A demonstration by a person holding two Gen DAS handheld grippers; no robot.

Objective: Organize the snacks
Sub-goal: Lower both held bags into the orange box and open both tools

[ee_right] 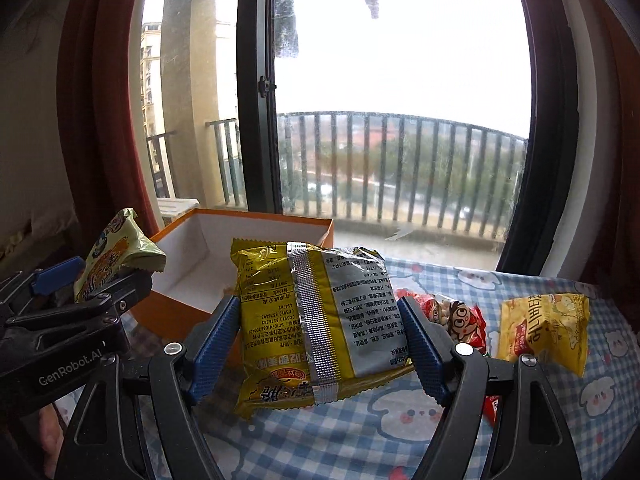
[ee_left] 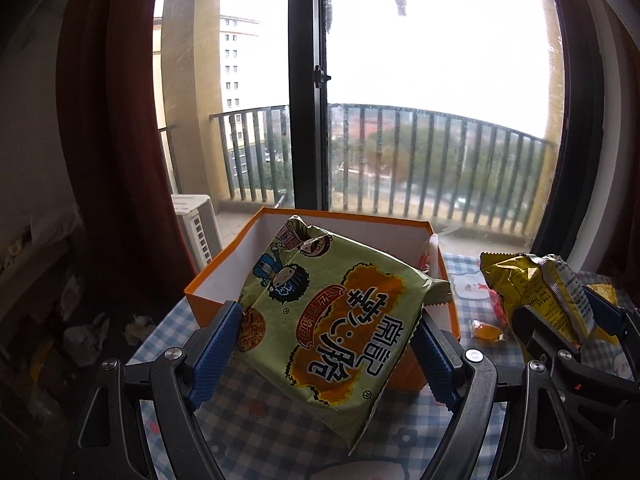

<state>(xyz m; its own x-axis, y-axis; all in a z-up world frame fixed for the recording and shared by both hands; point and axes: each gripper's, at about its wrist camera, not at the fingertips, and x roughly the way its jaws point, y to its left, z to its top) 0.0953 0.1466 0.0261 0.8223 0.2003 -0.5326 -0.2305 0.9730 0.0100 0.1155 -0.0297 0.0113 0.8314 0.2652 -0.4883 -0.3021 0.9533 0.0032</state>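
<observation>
worktop (ee_right: 420, 440) carries loose snacks | orange box (ee_left: 208, 280) open, waiting to collect packets | left claw (ee_left: 328, 344) clamped on green noodle pack (ee_left: 320, 320), lifted over box rim, ready to drop | right claw (ee_right: 324, 344) clamped on yellow noodle pack (ee_right: 312, 320), held beside box, apparently next in line

A tall dark-framed window (ee_left: 308, 92) fills the view from 10 to 2 o'clock, overexposed daylight behind it. Outside run grey balcony railings (ee_left: 432, 160), with an apartment block (ee_left: 236, 64) at 11. Dark red curtains (ee_left: 108, 128) hang at 9 o'clock
</observation>
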